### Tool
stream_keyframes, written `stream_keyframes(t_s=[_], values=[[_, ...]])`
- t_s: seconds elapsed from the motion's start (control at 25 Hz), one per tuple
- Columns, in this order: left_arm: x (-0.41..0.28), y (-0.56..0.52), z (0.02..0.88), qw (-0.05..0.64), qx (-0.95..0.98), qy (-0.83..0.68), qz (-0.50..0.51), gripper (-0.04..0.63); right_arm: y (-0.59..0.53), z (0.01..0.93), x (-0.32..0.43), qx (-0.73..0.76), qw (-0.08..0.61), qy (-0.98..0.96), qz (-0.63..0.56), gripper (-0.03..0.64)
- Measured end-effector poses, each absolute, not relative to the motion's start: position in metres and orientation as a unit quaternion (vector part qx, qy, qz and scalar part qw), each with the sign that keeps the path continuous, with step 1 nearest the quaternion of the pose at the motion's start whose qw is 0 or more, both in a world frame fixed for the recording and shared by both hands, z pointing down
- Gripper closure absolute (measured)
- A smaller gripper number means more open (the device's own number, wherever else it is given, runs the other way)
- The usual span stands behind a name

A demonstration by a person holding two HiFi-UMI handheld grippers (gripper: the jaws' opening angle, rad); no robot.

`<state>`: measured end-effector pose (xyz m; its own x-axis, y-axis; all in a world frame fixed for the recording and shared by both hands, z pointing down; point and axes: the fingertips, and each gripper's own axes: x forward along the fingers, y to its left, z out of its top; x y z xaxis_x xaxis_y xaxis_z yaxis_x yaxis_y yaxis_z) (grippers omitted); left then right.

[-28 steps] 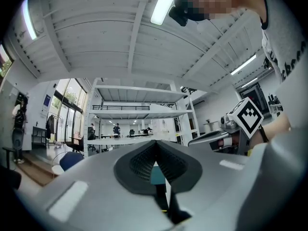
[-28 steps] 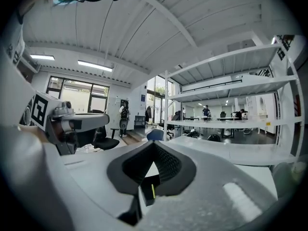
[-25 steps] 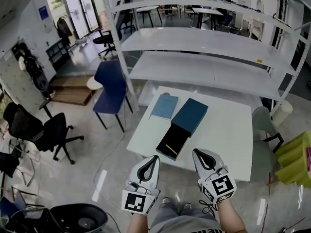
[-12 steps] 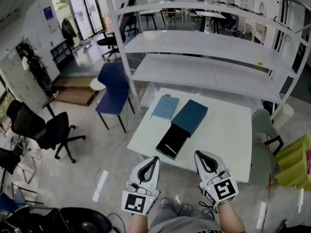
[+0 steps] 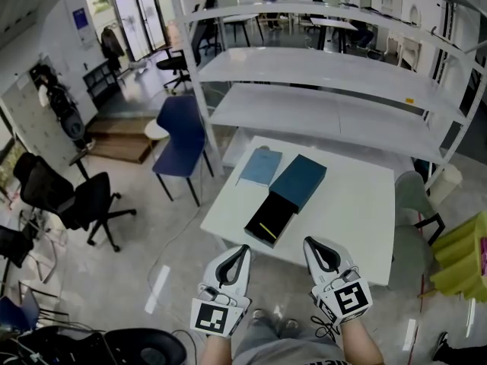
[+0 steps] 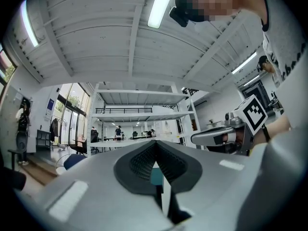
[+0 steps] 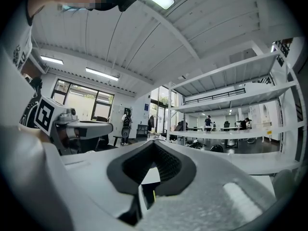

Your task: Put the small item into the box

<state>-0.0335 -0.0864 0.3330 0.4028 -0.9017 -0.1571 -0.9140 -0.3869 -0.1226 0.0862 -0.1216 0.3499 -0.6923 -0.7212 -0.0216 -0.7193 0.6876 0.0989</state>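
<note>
On the white table [image 5: 358, 204] lies an open black box tray [image 5: 271, 219] with a thin yellow item [image 5: 266, 231] inside it. A dark teal box lid [image 5: 298, 181] rests against the tray's far end, and a light blue flat box [image 5: 259, 166] lies to its left. Both grippers hover in front of the table's near edge, apart from everything. My left gripper [image 5: 242, 249] is shut and empty; its jaws meet at the tip [image 6: 155, 143]. My right gripper [image 5: 310, 243] is also shut with nothing in it [image 7: 155, 142].
A white shelving rack [image 5: 327, 74] stands behind the table. A blue chair [image 5: 179, 131] is at the table's left, black office chairs [image 5: 65, 196] farther left, a grey chair [image 5: 415, 196] and a yellow-green seat [image 5: 464, 249] at the right.
Both grippers keep nearly the same place and stay shut. Only the head view has drifted slightly.
</note>
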Motion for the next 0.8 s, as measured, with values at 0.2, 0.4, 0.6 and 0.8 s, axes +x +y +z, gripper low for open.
stream_keyframes(t_s=[0.2,0.4,0.6,0.8], values=[[-0.0319,-0.0829,0.3325,0.097,-0.832,0.545,0.036,0.581,-0.1191,0.3494,0.0876,0.392,0.009,-0.918,-0.051,0.615],[-0.0309,-0.0817,0.3305,0.098,-0.833,0.544,0.038,0.581,-0.1179,0.3473,0.0879,0.392,0.009,-0.919,-0.051,0.615],[-0.0311,-0.081,0.33,0.101,-0.833,0.542,0.04,0.581,-0.1163,0.3464,0.0867,0.392,0.009,-0.918,-0.055,0.615],[-0.0318,-0.0825,0.3315,0.101,-0.834,0.541,0.037,0.581,-0.1174,0.3464,0.0858,0.394,0.007,-0.917,-0.057,0.615]])
